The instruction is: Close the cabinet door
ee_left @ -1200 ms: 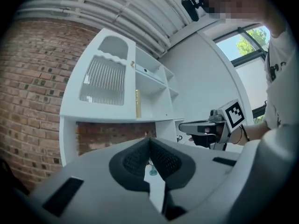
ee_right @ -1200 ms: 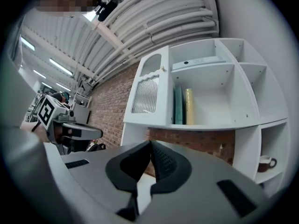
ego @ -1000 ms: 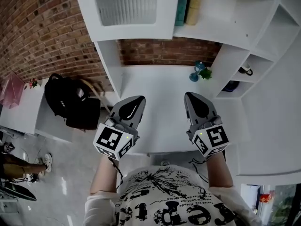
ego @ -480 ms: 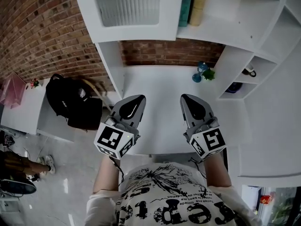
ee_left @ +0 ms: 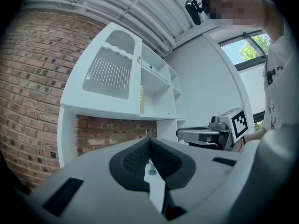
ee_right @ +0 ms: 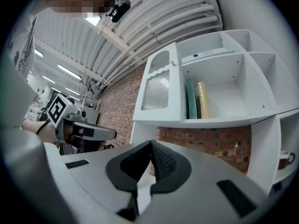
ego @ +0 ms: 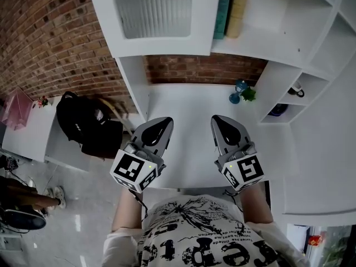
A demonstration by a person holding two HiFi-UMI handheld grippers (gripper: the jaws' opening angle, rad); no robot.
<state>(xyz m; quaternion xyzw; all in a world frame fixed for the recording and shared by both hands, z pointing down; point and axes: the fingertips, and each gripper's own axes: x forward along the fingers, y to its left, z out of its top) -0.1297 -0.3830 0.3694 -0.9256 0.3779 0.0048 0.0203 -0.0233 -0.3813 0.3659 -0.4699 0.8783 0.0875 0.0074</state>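
The white cabinet door (ego: 161,13) with a ribbed glass panel hangs at the top of the head view, in front of the shelf unit's left part. The compartment to its right stands uncovered, with books (ego: 231,7) in it. The door (ee_right: 159,88) carries a small gold knob (ee_right: 173,63) on its right edge. Whether it lies flush I cannot tell. My left gripper (ego: 162,121) (ee_left: 150,140) and right gripper (ego: 218,119) (ee_right: 151,143) hover side by side over the white desk (ego: 186,102), well below the door. Both are shut and hold nothing.
A blue vase with a small plant (ego: 240,92) stands at the desk's back right. A mug (ego: 295,87) sits in a side cubby. A black backpack (ego: 83,124) rests on a low white bench to the left. Brick wall lies behind.
My right gripper has drifted a little to the left, closer to the left one. Both grippers stay shut and the door has not moved.
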